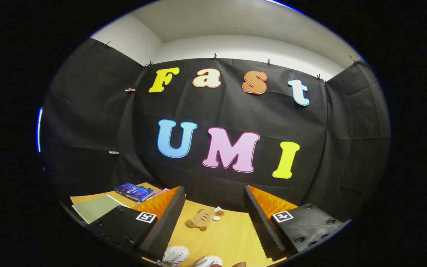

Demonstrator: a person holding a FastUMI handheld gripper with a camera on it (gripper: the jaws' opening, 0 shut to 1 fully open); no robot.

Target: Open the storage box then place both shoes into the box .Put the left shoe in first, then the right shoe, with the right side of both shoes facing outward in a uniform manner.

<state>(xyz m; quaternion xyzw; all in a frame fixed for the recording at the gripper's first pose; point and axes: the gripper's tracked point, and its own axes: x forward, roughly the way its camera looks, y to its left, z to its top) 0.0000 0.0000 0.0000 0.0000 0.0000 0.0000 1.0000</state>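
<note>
I'm taking the wooden table [232, 237] as my landmark and working down in size. It is running from under the fingers out to the black cloth wall. At its far left corner a green sheet [95, 208] is lying flat, with a blue book [134, 191] just beyond it, nearer the wall. Around the table's middle, ahead of the fingers, a small tan plush toy [202, 218] is lying with a little white scrap touching its far end.

I'm holding the gripper [213, 222] released: fingers spread wide, pads [165, 222] well apart, nothing between them, camera pitched up at the wall.

On the table's near edge, low between the fingers, two white shoes are peeking in: one [175, 254] by the left finger with lacing showing, the other [209, 261] just right of it. Which one is the left shoe I can't tell; too little is showing. A fingertip-like tip is poking in beside the second shoe.

I'm judging this as the very start: box not opened, shoes not moved. To do it well I'm thinking of tilting down first, finding the storage box and its lid edge, keeping the fingers spread until one pad is under that lid, and steering clear of the plush.
</note>
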